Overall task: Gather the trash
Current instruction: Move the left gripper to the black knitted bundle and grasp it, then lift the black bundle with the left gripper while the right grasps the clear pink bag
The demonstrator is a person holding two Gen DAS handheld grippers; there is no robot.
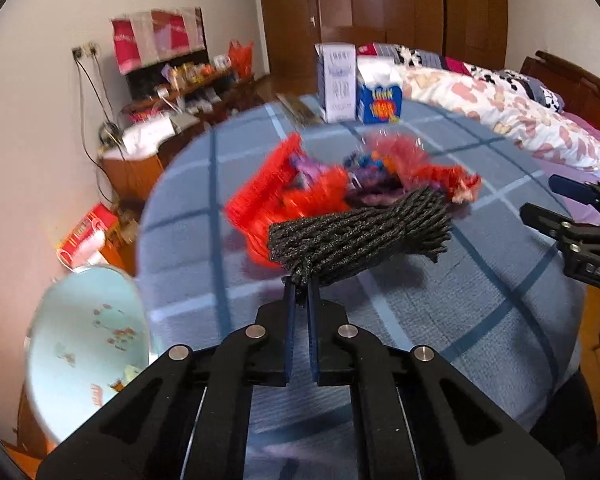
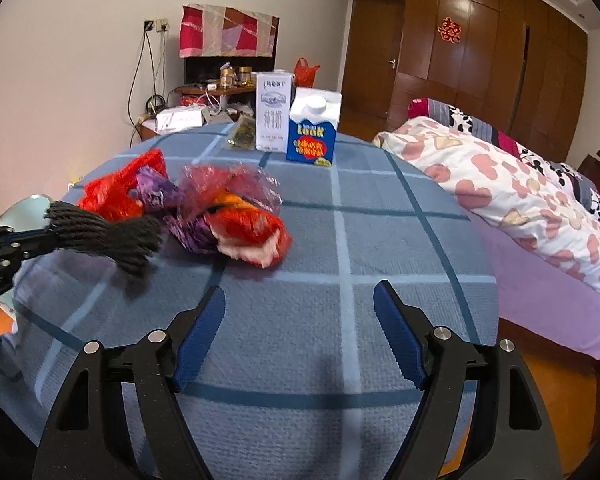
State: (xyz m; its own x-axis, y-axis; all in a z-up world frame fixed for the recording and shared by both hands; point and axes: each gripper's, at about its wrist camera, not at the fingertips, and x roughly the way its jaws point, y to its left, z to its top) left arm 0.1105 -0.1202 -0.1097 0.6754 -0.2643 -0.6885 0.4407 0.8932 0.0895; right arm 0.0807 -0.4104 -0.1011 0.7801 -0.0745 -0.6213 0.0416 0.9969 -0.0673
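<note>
A black foam net sleeve (image 1: 360, 236) (image 2: 104, 236) hangs just above the round table's blue checked cloth (image 1: 440, 300) (image 2: 340, 240). My left gripper (image 1: 300, 284) (image 2: 40, 236) is shut on one end of it. Behind the sleeve lies a blurred pile of red and purple wrappers (image 1: 320, 184) (image 2: 228, 216) on the cloth. My right gripper (image 2: 300, 292) (image 1: 540, 200) stands open over the cloth, to the right of the pile, with nothing between its fingers.
A white milk carton (image 1: 338, 80) (image 2: 274, 112) and a blue carton (image 1: 380, 104) (image 2: 314, 132) stand at the table's far edge, beside a dark packet (image 2: 242, 134). A pale blue bin (image 1: 88, 344) sits below the table's left side. A bed (image 2: 520, 184) lies right.
</note>
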